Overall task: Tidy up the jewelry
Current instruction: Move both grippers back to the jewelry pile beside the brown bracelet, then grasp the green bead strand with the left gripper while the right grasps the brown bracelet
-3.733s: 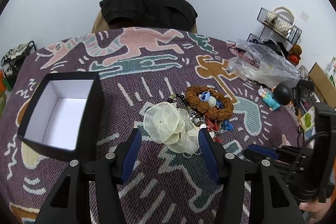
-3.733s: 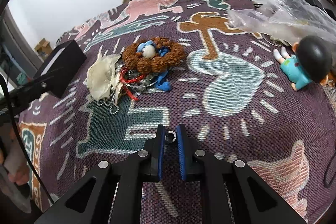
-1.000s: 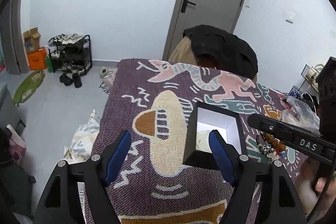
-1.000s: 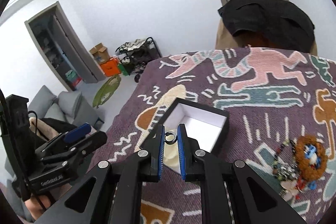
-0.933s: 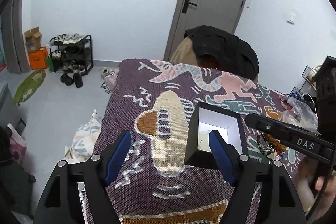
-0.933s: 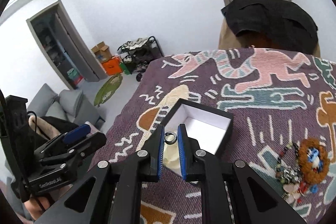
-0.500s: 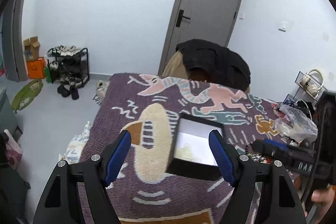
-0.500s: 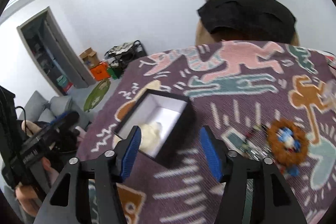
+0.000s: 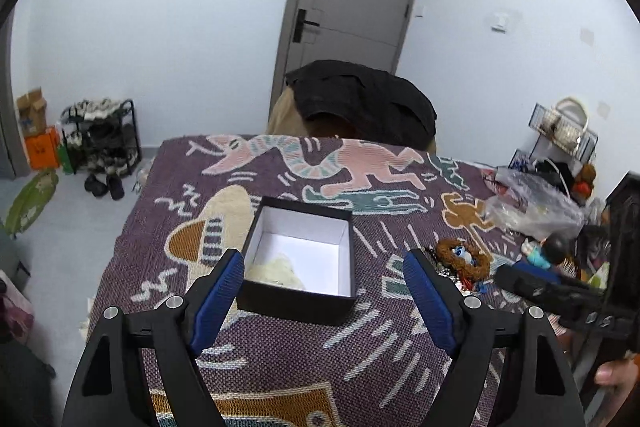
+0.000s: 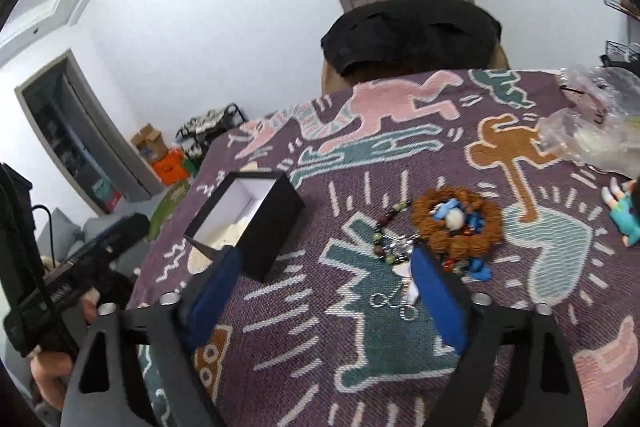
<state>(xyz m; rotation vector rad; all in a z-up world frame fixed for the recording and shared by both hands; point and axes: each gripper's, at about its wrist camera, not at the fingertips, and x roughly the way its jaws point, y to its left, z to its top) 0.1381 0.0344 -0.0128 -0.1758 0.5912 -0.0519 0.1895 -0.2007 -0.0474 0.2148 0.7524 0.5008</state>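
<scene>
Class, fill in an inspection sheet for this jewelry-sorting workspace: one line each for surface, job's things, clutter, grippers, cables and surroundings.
Surface: patterned purple blanket covering the table.
Job's things: open black box with a cream fabric flower inside; brown bead bracelet on a tangled jewelry pile beside the box.
Clutter: clear plastic bag; toy figure.
Grippers: left gripper open, empty; right gripper open, jaws just opened, nothing between them.
Cables: a dark cable by the left gripper's body.
Surroundings: grey door, dark jacket on a chair, shoe rack, wire shelf.
</scene>
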